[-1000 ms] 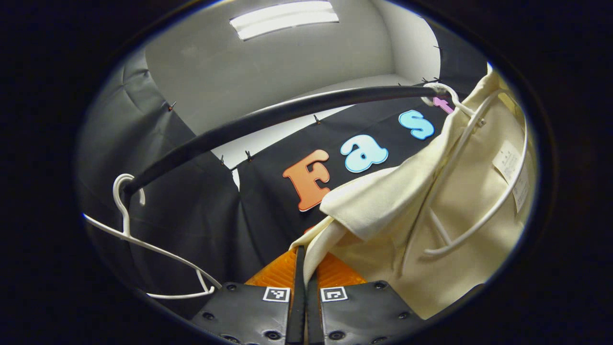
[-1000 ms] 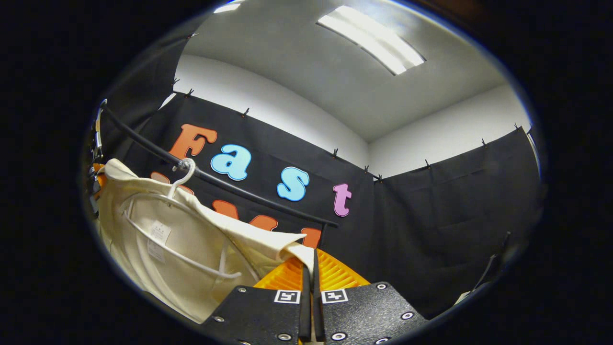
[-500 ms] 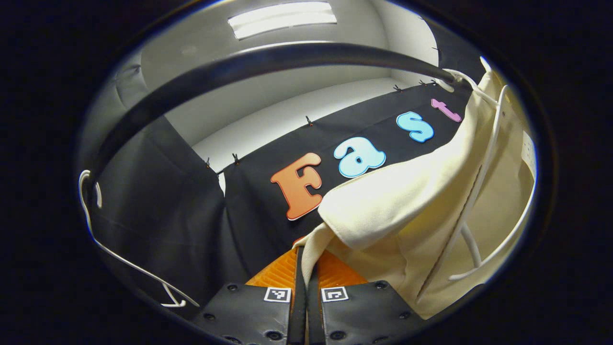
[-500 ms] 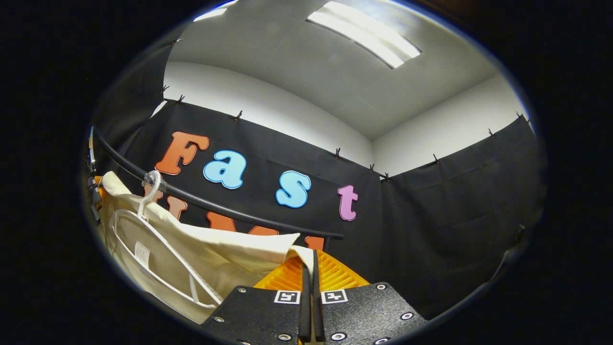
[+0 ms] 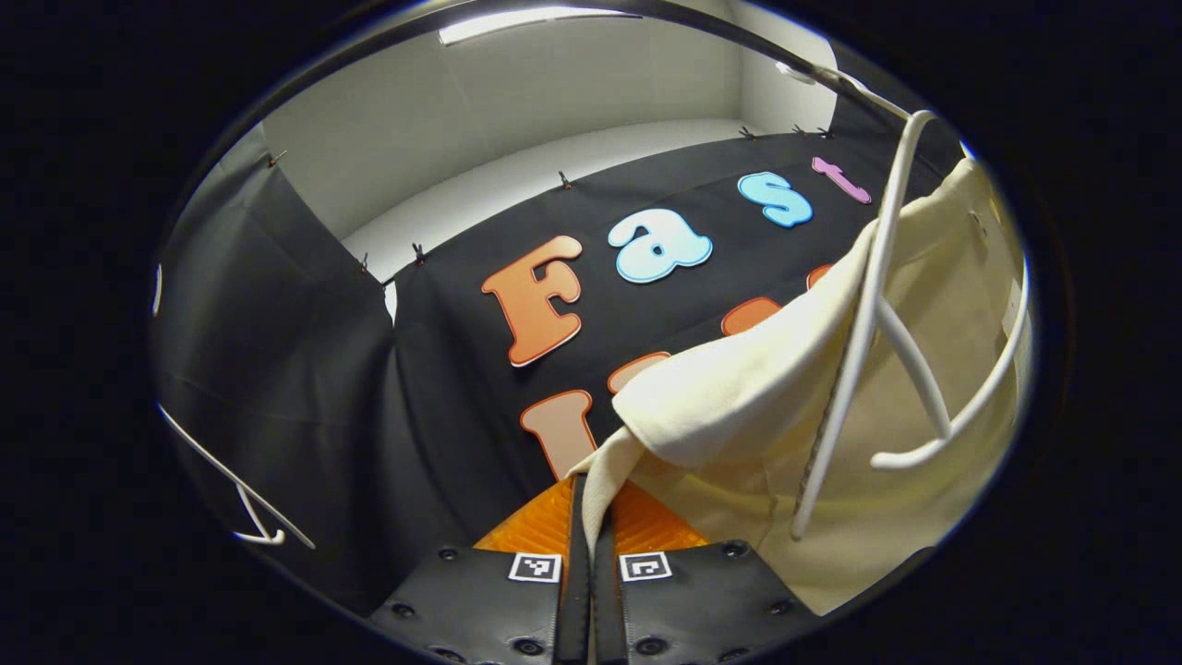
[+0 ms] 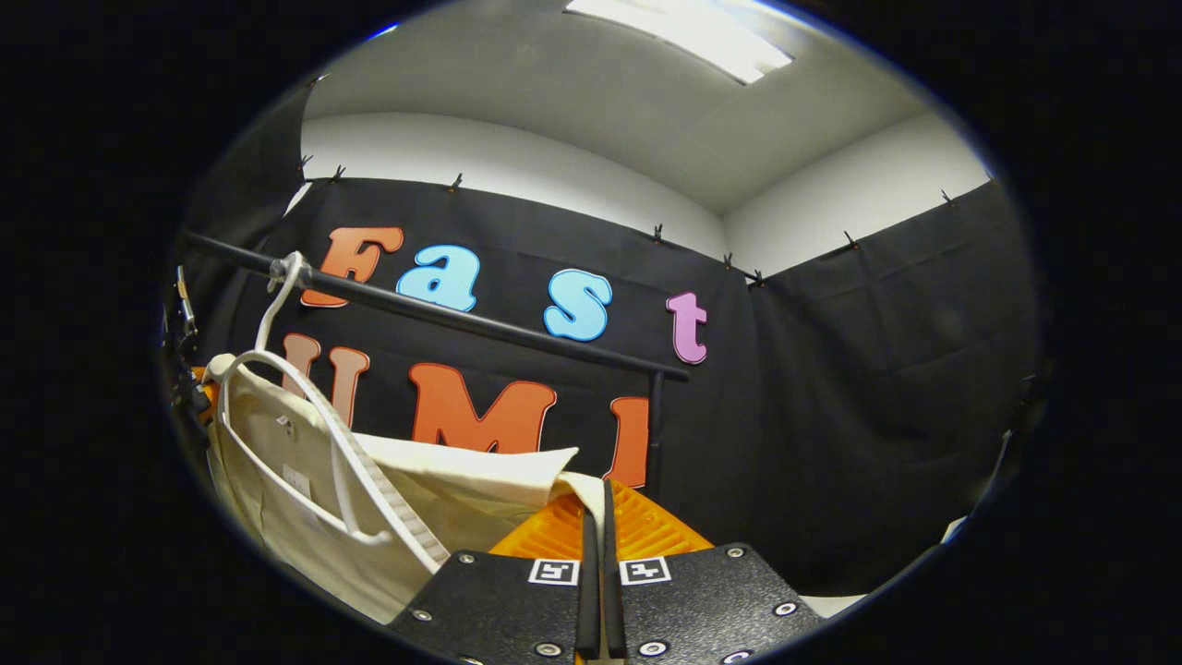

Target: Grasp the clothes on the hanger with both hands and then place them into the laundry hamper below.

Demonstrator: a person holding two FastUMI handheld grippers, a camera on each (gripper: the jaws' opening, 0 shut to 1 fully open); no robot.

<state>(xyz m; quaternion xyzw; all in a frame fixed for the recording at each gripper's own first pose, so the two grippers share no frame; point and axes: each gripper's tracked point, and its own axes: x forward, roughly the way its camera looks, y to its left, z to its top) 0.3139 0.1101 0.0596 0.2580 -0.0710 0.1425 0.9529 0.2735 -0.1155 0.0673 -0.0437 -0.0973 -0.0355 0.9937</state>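
Cream garment (image 5: 739, 406) stretched wide between the two tools, drawn down off the white hanger (image 5: 877, 305) yet not fully free: hanger arm and lower bar lie inside the cloth in the left gripper view, and over the neck opening in the right gripper view (image 6: 342, 462). Black rail (image 6: 443, 314) crossing the booth wall, hanger hook hung on it. Second white hanger (image 5: 231, 489), bare, off to the side. Left tool (image 5: 591, 503) pinched narrow on a fold of the garment's edge. Right tool (image 6: 596, 503) likewise clamped on the other shoulder edge. Grasp with both hands judged done, pull-off about midway. Left to do: clearing the hanger, lowering, releasing into the hamper below.
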